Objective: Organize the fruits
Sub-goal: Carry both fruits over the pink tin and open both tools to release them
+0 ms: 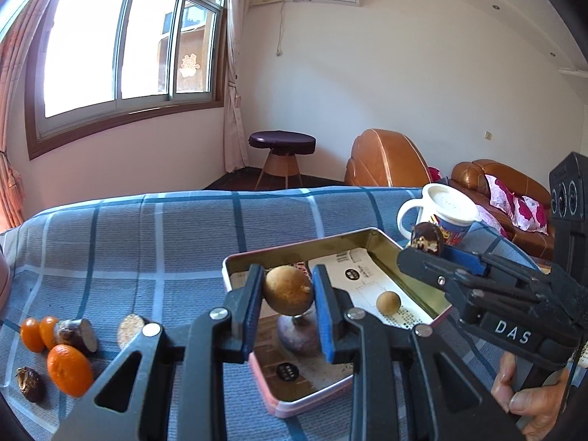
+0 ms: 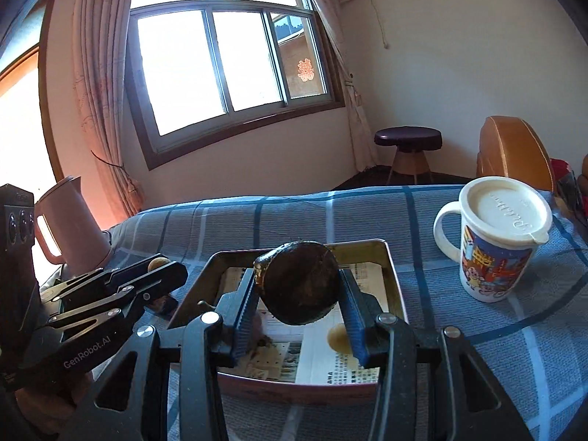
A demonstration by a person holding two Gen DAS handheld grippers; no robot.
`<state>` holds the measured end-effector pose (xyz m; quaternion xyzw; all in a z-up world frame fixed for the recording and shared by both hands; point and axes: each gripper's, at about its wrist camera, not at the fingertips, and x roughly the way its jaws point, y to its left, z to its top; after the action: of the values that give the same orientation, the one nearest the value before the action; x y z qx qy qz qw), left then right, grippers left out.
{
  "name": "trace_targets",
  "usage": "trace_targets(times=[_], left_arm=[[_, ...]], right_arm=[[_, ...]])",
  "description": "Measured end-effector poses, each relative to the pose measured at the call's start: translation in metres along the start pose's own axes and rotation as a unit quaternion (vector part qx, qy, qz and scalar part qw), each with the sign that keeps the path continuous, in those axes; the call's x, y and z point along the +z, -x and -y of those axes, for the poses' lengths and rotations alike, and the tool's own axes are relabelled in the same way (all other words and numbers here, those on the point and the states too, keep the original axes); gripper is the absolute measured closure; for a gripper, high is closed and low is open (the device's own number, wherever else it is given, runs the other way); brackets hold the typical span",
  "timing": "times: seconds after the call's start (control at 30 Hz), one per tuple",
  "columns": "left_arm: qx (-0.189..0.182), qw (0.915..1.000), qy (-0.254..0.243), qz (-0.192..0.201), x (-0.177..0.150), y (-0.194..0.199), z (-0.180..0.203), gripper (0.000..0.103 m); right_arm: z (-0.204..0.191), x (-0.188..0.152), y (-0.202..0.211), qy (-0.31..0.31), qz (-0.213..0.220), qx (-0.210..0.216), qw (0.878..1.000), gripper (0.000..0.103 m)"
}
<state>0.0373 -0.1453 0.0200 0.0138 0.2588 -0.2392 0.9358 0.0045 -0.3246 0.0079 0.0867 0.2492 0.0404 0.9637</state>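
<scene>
1. Left gripper (image 1: 287, 292) clamped on a small round tan fruit (image 1: 287, 289), centre of the left wrist frame, held above the open tin (image 1: 382, 239).
2. Right gripper (image 2: 299, 288) narrowed on a dark brown halved fruit (image 2: 300, 288), centre frame, over the same tin (image 2: 389, 257).
3. 1 small tan fruit (image 1: 388, 302) lies inside the tin, right of centre.
4. 3 oranges (image 1: 69, 369), cut pieces lower left on the plaid cloth (image 1: 147, 228).
5. Lidded mug (image 2: 496, 239) right of tin.
</scene>
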Motion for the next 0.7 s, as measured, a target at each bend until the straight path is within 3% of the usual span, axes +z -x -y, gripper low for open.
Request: trace_targets(times=[0.3,0.7], left_arm=[[-0.001,0.9995,-0.016,-0.027,-0.001,-0.038,0.028,0.074],[0.017,0.9984,-0.013,-0.053,-0.003,-0.058,0.032,0.075]], right_arm=[[0.01,-0.001,-0.016,0.015,-0.021,-0.041,0.999,0.057],[0.01,-0.003,-0.034,0.029,-0.054,-0.038,0.997,0.057]])
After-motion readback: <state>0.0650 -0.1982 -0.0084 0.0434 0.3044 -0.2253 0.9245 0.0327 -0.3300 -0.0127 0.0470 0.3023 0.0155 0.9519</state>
